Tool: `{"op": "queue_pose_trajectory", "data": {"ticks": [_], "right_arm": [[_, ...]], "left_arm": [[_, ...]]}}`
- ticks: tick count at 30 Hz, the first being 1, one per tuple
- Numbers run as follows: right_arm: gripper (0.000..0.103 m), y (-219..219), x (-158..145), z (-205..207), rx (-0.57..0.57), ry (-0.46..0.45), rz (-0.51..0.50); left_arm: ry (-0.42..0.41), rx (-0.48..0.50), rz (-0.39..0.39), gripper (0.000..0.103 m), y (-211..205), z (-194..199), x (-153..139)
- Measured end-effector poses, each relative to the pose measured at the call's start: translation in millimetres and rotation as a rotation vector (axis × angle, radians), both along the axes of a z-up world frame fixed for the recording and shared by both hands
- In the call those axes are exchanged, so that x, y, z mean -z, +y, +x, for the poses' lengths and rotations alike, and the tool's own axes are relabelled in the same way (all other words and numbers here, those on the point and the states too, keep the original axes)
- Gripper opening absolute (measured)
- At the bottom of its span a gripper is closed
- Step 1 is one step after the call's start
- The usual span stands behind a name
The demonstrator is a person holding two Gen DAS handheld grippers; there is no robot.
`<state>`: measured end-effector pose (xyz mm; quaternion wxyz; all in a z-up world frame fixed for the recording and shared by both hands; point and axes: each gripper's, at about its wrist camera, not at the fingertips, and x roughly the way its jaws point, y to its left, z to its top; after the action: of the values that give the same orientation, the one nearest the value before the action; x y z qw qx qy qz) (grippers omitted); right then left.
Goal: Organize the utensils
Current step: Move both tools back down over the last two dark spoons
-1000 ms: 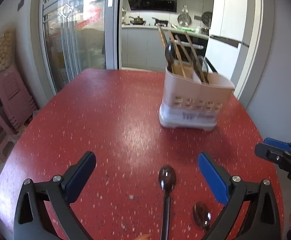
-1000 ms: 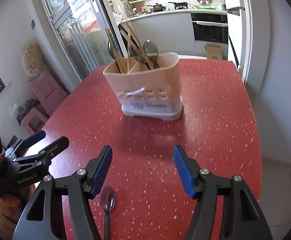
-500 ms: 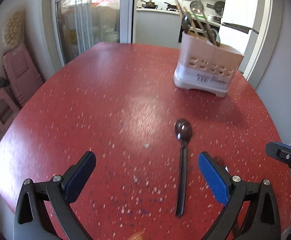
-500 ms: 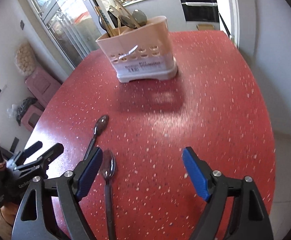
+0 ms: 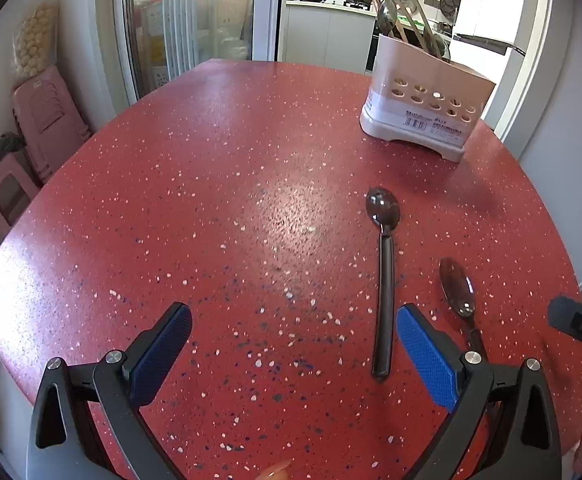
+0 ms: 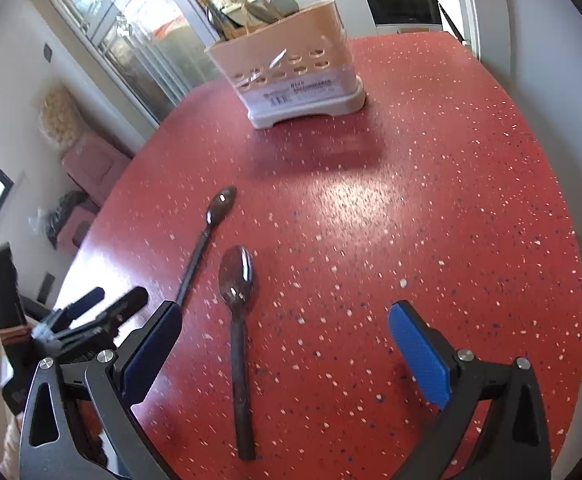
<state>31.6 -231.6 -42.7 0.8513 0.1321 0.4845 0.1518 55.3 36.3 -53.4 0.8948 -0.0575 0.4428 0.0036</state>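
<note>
Two dark spoons lie on the red speckled table (image 5: 211, 184). The long-handled spoon (image 5: 384, 280) lies just ahead of my left gripper's right finger; it also shows in the right wrist view (image 6: 207, 236). The shorter spoon (image 6: 239, 320) lies between my right gripper's fingers, nearer the left one; in the left wrist view (image 5: 457, 292) it is at the right. A beige utensil holder (image 5: 423, 108) with spoons and chopsticks stands at the far side, also in the right wrist view (image 6: 295, 76). My left gripper (image 5: 293, 354) and right gripper (image 6: 285, 350) are open and empty above the table.
The table's round edge curves close on the right (image 6: 571, 280). Pink stools (image 5: 39, 120) stand by the wall at the left. A glass sliding door (image 5: 187, 20) and a kitchen lie beyond the table.
Both grippers have pulled back from the holder and risen, so both spoons now show in full on the table. Nothing was grasped.
</note>
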Motion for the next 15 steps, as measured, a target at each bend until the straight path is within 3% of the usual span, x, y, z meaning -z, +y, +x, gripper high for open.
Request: {"op": "queue_pose_trajectory", "data": {"ticks": [15], "right_arm": [[0.103, 19.4, 16.3, -7.3, -0.023, 0.062, -0.146]], "left_arm": [[0.04, 0.01, 0.001, 0.103, 4.9, -4.6, 12.3]]}}
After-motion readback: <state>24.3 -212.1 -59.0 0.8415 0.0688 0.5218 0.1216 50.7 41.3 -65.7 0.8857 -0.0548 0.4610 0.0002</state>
